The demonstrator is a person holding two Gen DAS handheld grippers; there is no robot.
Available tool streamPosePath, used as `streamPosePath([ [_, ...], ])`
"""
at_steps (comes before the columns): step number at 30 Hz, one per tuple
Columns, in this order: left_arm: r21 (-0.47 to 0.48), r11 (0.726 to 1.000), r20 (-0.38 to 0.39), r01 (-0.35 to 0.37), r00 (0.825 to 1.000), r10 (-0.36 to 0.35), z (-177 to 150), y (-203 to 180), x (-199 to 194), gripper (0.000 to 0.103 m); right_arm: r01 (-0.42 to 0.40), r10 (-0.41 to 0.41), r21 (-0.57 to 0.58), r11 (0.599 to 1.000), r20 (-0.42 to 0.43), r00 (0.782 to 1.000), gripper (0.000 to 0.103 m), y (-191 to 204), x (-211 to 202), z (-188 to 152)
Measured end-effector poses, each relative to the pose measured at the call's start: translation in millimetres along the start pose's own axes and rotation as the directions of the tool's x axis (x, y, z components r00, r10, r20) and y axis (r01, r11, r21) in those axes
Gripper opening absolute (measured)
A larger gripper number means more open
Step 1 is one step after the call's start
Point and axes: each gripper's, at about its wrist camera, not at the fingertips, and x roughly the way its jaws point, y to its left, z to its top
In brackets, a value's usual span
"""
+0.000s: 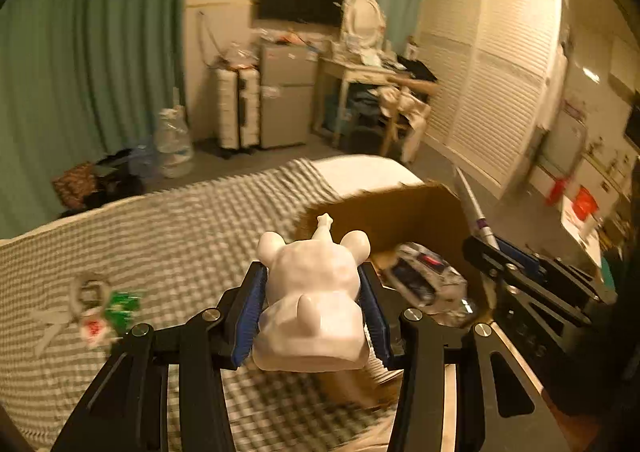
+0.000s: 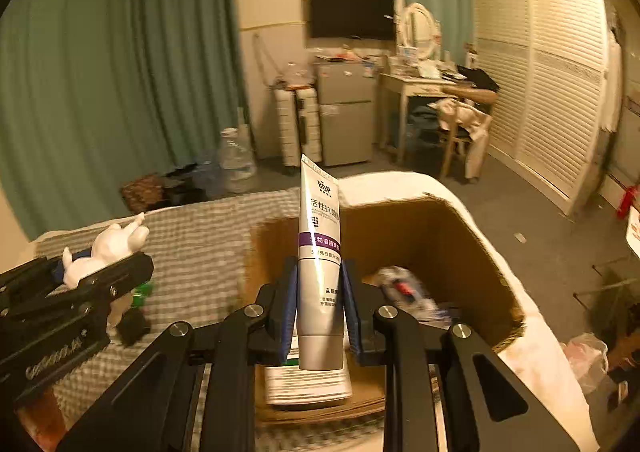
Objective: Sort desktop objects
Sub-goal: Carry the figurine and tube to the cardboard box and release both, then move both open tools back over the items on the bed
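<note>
My left gripper (image 1: 313, 304) is shut on a white animal figurine (image 1: 312, 312), its blue pads pressing both flanks, above the checked bedcover (image 1: 180, 244) beside the cardboard box (image 1: 400, 211). In the right wrist view that figurine (image 2: 106, 248) shows at the left in the left gripper (image 2: 80, 284). My right gripper (image 2: 319, 316) is shut on a white and purple toothpaste tube (image 2: 320, 264), held upright over the cardboard box (image 2: 472, 236). The right gripper (image 1: 520, 272) appears at the right of the left wrist view, the tube's tip (image 1: 476, 211) beyond it.
A crumpled printed packet (image 2: 404, 288) and a flat white item (image 2: 308, 384) lie in the box. Scissors (image 1: 80, 292) and small green and red packets (image 1: 116, 312) lie on the bedcover at the left. Beyond the bed stand water bottles (image 1: 172, 143), suitcases, a small fridge and a cluttered desk.
</note>
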Motion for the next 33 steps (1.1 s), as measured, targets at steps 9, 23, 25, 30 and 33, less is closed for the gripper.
streamPosePath([
  [9, 0.034, 0.992, -0.028, 0.121, 0.992, -0.12, -3, -39, 59, 0.054, 0.083, -0.075, 0.063, 0.995, -0.118, 0.99, 0.021, -56, 60, -22],
  [23, -0.047, 0.996, 0.075, -0.079, 0.994, 0.082, -1, 67, -4, 0.1, 0.143, -0.141, 0.098, 0.985, -0.032, 0.99, 0.071, -44, 26, -16],
  [25, -0.069, 0.986, 0.082, -0.151, 0.984, 0.157, -9, 96, -22, 0.1, 0.091, -0.091, 0.101, 0.991, -0.01, 0.996, 0.071, -32, 15, -12],
  [30, -0.162, 0.938, 0.08, -0.306, 0.944, 0.321, -42, 181, -62, 0.103, -0.062, 0.06, 0.039, 0.997, 0.047, 0.997, 0.072, 25, -10, -15],
  [33, -0.209, 0.884, 0.043, -0.417, 0.9, 0.434, -75, 235, -75, 0.103, -0.13, 0.131, -0.023, 0.991, 0.042, 0.991, 0.077, 74, -11, -29],
])
